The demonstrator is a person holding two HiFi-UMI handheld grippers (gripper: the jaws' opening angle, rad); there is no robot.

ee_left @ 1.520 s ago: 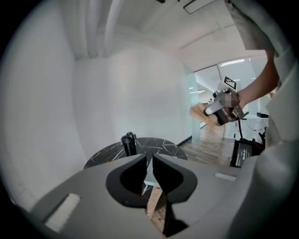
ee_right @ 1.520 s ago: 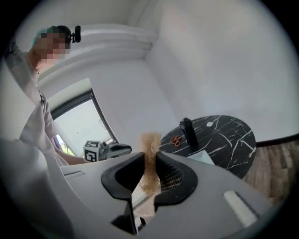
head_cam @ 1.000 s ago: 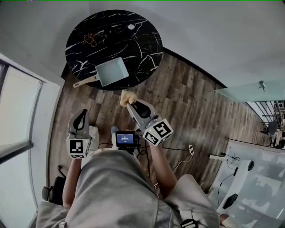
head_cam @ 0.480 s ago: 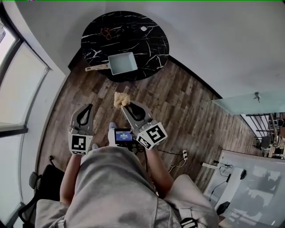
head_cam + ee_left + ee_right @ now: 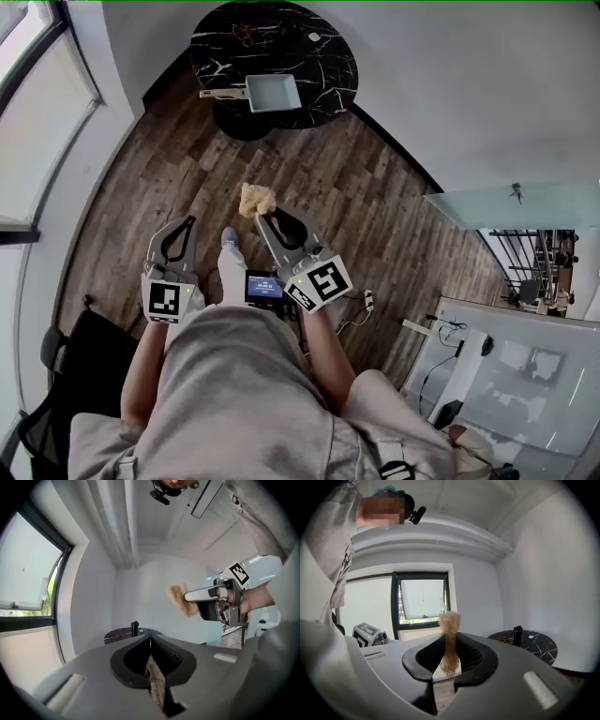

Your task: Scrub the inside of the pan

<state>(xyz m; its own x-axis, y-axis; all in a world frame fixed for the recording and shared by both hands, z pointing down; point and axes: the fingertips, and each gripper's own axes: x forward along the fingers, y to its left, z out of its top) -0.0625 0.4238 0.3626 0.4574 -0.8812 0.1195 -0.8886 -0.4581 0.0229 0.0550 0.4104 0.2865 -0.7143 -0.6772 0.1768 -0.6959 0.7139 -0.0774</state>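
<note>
While the person stands on the wooden floor (image 5: 375,206), the pan (image 5: 274,92) lies well apart from both tools, at the far end of the scene on a round black marble table (image 5: 328,80). It is pale blue and square, open side up. It sits toward the near edge of the tabletop, and its wooden handle (image 5: 220,93) points left. Farther back on the same table lie a small reddish-orange tangle (image 5: 246,36) and a small white piece (image 5: 315,37). In the right gripper view a dark upright cylinder (image 5: 517,635) also stands on the table.

The left gripper (image 5: 187,223) is held out at the left, just in front of the person's body. Its own view shows the two jaws pressed together along a thin seam with nothing between them. The right gripper (image 5: 263,217) is held out beside it on the right, slightly farther forward. Its jaws are clamped on a tan, coarse scrubber (image 5: 255,200), which is squeezed narrow between the pads and flares out beyond the tips. Both tools point roughly toward the far table. A small lit screen (image 5: 263,287) sits between them close to the person's chest, and a shoe (image 5: 231,240) shows on the floor below. A large window (image 5: 37,112) runs along the left wall
</note>
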